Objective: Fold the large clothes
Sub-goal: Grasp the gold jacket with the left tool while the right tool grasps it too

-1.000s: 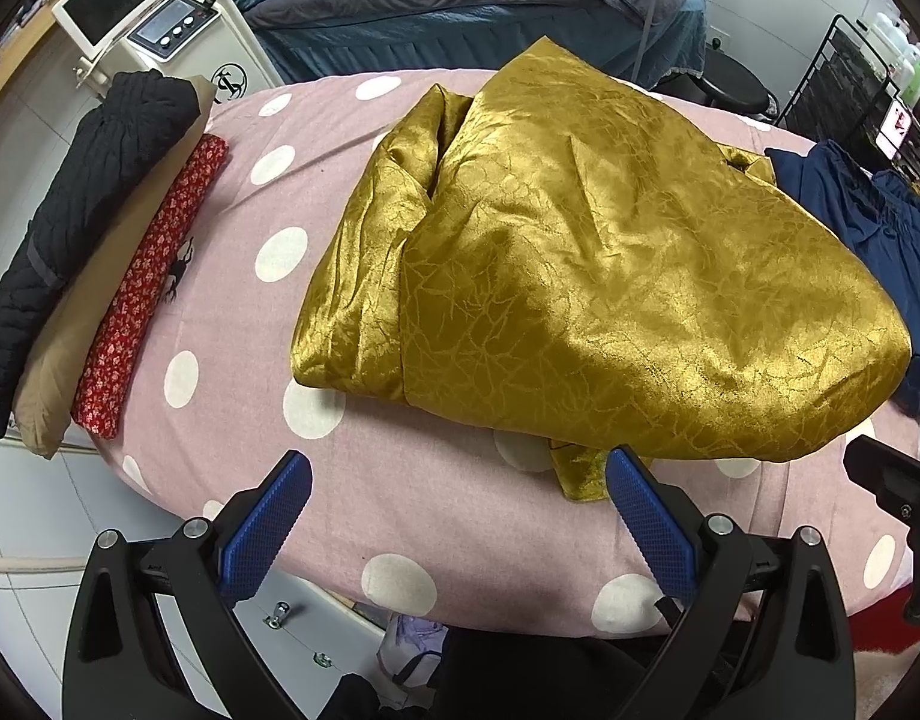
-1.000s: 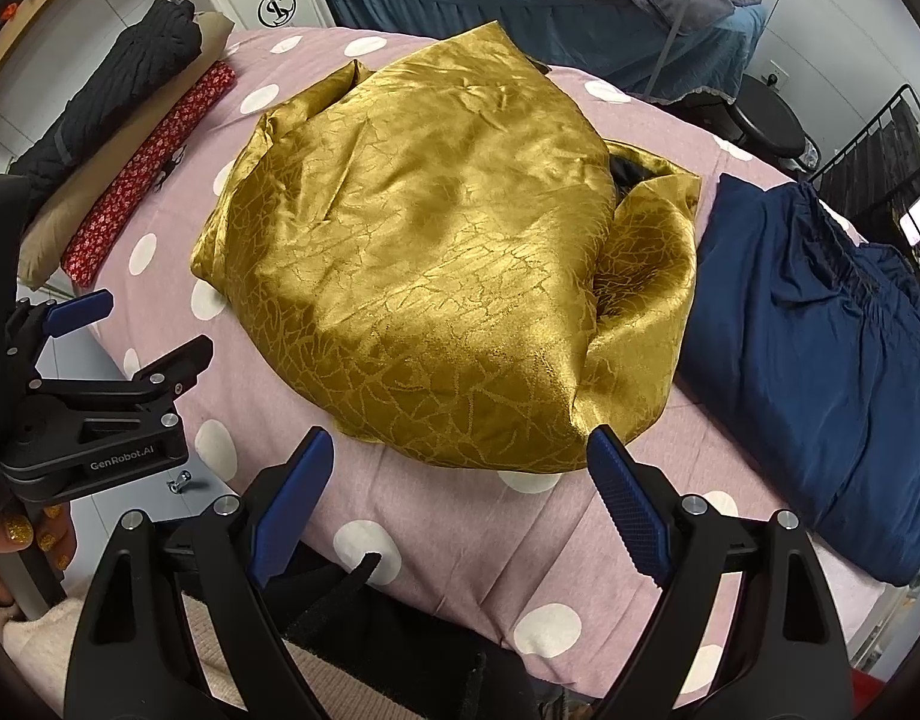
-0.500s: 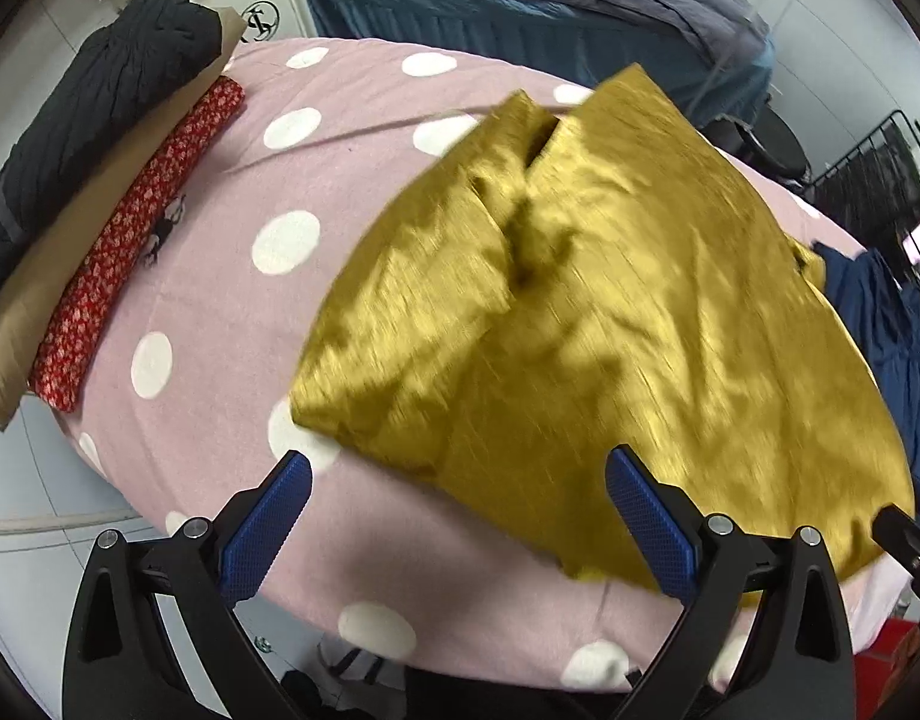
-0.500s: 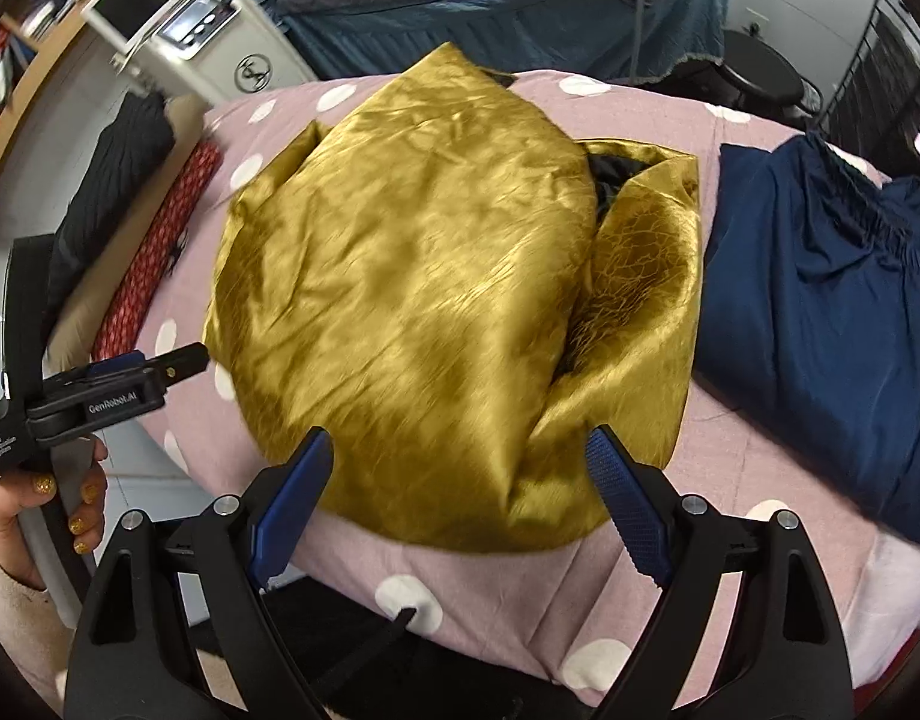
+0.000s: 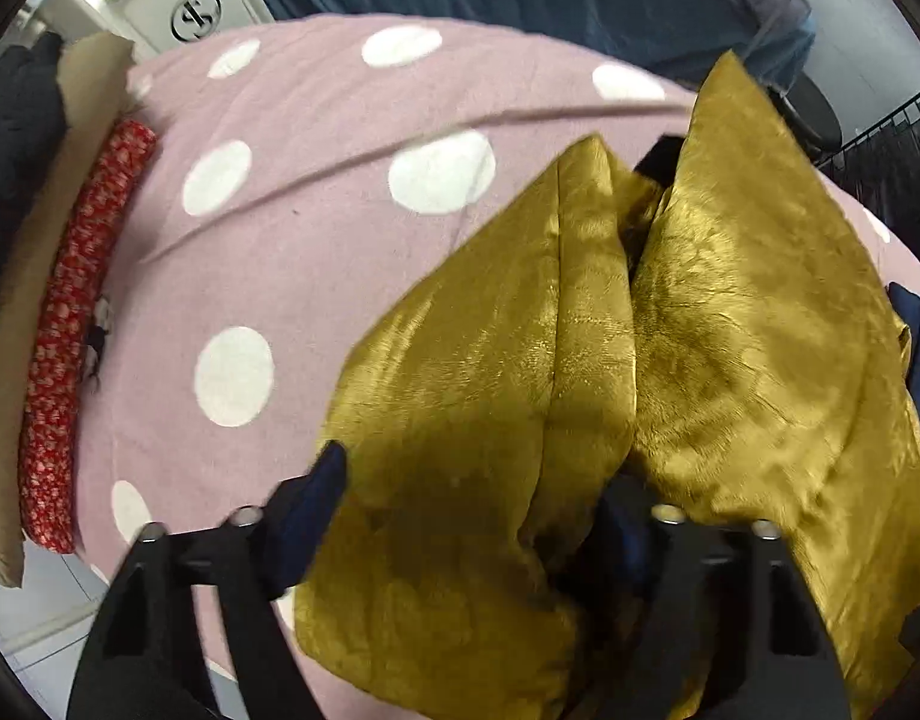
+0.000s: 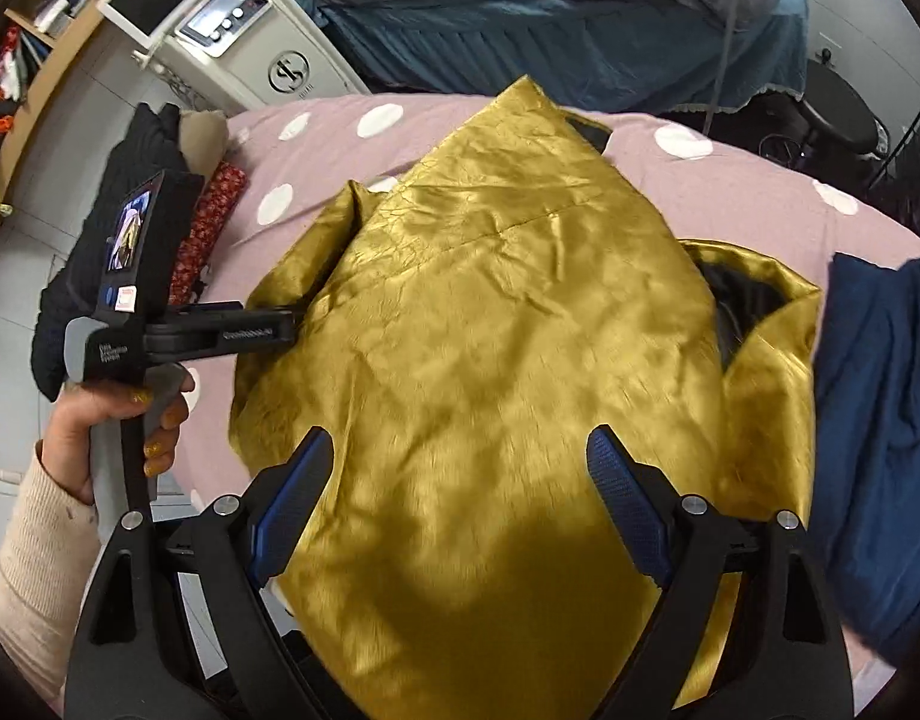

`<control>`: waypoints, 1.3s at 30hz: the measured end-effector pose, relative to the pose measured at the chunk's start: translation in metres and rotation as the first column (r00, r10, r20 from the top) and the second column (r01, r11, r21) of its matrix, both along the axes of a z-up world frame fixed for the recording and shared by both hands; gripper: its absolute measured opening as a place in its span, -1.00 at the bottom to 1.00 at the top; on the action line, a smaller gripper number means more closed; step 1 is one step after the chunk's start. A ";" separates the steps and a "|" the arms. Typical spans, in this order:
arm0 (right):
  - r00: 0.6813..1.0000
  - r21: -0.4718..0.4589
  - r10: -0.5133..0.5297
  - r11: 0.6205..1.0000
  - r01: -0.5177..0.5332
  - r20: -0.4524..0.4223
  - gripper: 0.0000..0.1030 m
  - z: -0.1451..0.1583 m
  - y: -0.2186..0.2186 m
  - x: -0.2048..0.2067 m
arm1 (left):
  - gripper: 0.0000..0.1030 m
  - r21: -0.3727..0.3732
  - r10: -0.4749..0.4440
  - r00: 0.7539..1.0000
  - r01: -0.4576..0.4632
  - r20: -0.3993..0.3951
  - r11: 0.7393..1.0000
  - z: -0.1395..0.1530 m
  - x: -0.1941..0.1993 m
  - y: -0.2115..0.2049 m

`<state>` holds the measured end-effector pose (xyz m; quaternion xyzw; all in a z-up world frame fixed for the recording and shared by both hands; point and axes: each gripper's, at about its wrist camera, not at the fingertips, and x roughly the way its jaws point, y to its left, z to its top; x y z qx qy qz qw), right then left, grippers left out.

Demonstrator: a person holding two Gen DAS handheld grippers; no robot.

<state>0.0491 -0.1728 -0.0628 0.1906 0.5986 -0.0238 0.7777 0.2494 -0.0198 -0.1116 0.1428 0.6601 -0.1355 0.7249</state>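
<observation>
A shiny gold garment [image 5: 670,360] lies bunched on a pink table cover with white dots [image 5: 291,252]. It also fills the middle of the right wrist view [image 6: 508,360]. My left gripper [image 5: 478,504] is open, its fingers pushed down over the garment's near left fold; gold cloth lies between them and hides the right finger. It shows from the side in the right wrist view [image 6: 249,333], at the garment's left edge. My right gripper [image 6: 460,504] is open, just above the garment's near part, with cloth between its fingers.
A folded navy garment [image 6: 880,420] lies right of the gold one. Stacked folded clothes, black, tan and red floral [image 5: 69,324], sit at the table's left edge. A white machine [image 6: 243,42] and a bed with blue bedding [image 6: 580,18] stand behind.
Both grippers have moved forward and down onto the gold garment. The left one now straddles its left fold; the right one now hangs over its near part. Both stay open.
</observation>
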 end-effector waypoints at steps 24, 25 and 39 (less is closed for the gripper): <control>0.951 0.068 0.233 0.972 -0.224 -0.202 -0.98 -0.103 0.039 -0.157 | -0.72 -0.118 -0.084 0.996 0.082 -0.013 0.990 0.010 -0.166 0.054; 0.954 0.081 0.215 0.976 -0.202 -0.209 -0.96 -0.104 0.037 -0.168 | -0.72 -0.125 -0.072 0.997 0.068 -0.032 0.990 0.005 -0.176 0.057; 0.986 -0.001 0.110 0.994 -0.110 0.123 0.70 -0.015 0.012 0.009 | -0.72 -0.086 -0.143 0.988 0.138 -0.052 0.987 0.003 -0.239 0.065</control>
